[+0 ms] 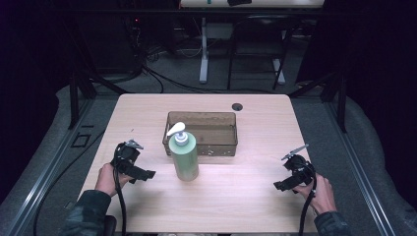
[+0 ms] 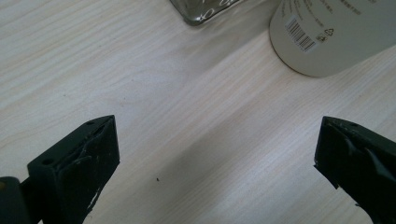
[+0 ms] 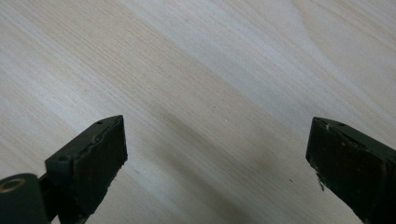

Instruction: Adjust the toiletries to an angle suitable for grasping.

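Both tongs (image 1: 147, 173) (image 1: 278, 185) gape wide, empty; the left gripper view catches the bottle's barcode (image 2: 300, 34).

The right gripper (image 3: 217, 168) spreads its black fingers (image 3: 93, 163) wide (nothing between); pale wooden table (image 3: 210, 70) below.

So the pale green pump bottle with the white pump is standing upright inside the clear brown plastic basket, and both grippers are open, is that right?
Not quite. The pale green pump bottle with the white pump stands upright on the light wooden table, in front of the clear brown plastic basket, not inside it; the high view shows this. The left gripper and right gripper are indeed open.
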